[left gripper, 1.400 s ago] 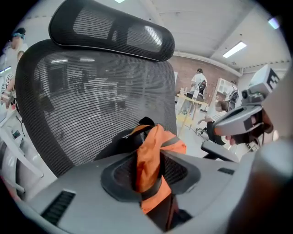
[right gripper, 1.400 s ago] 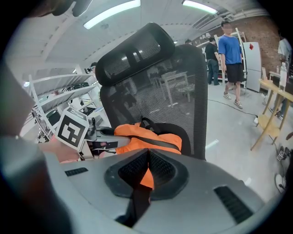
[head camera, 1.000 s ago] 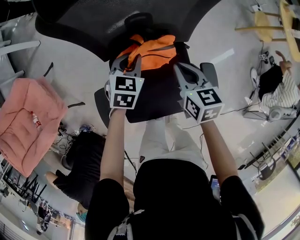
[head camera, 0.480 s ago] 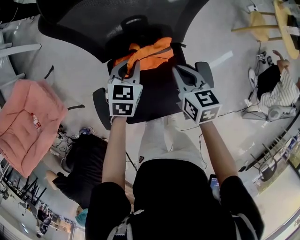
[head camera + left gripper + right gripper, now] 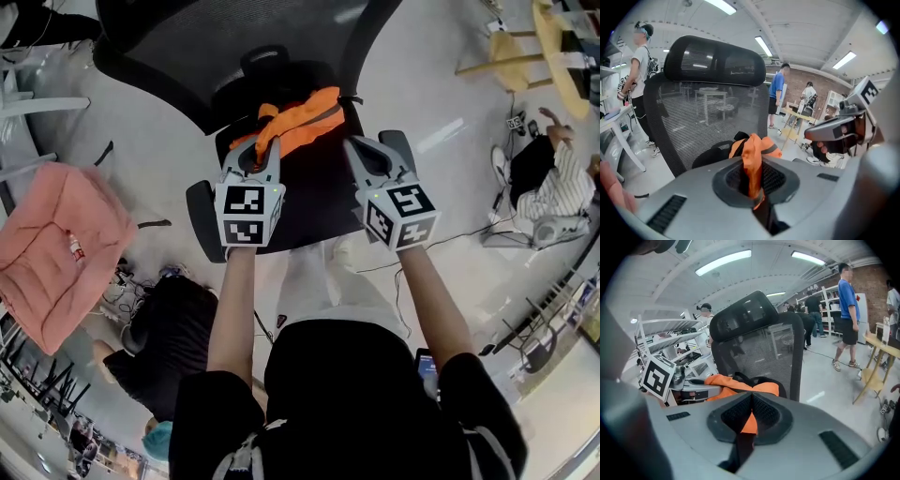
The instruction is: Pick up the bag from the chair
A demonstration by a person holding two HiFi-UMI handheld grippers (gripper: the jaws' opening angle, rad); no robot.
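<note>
I register a pale floor [image 5: 450, 94], pink cushion [image 5: 61, 248] left, wooden stool [image 5: 511, 45] right, brick wall [image 5: 824, 80], and ceiling strip lights [image 5: 723, 262].

A: The bag [image 5: 302, 114] – what does it look like?
B: Orange cloth, black straps, a grey stripe. It's bunched and stretched over the chair's [image 5: 230, 52] black seat, before the mesh back.
A: Loose?
B: No – the left gripper [image 5: 263, 141] and right gripper [image 5: 354, 144] each pinch a fold.

A black chair [image 5: 314, 202] is standing on the pale floor [image 5: 441, 94] — an orange bag [image 5: 300, 117] is showing over its seat's far part.
</note>
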